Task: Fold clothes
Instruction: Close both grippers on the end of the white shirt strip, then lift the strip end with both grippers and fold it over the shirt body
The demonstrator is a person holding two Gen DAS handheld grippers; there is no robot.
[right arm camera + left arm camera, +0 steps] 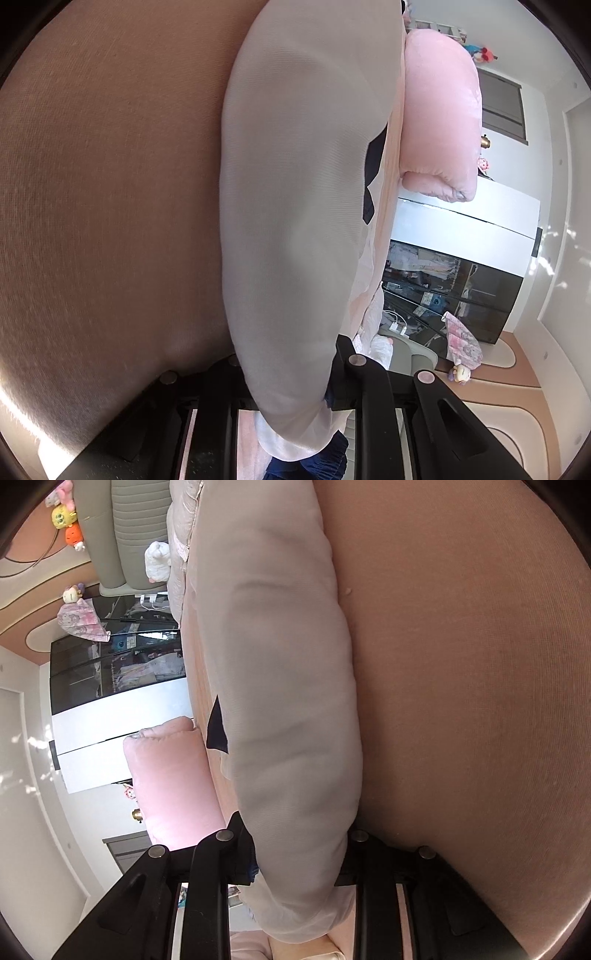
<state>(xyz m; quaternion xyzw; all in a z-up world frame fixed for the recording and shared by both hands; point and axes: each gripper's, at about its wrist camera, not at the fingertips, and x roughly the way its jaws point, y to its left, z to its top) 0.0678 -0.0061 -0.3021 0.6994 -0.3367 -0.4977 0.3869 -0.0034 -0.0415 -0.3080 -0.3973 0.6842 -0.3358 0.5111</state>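
Both grippers, left point(295, 853) and right point(291, 373), pinch a rolled white sheer fabric garment point(288, 686) (dark navy cloth, perhaps lining, peeking out point(371, 184)) against tan bedding point(472, 701).

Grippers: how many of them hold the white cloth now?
2. The left gripper is shut on one end of the white cloth, the right gripper on the other.

The left gripper point(295, 860) and the right gripper point(288, 384) each point forward and slightly downward, each with its two black jaws drawn close together and clamped on the pale fabric point(288, 701) that fills the narrow gap between its pads.
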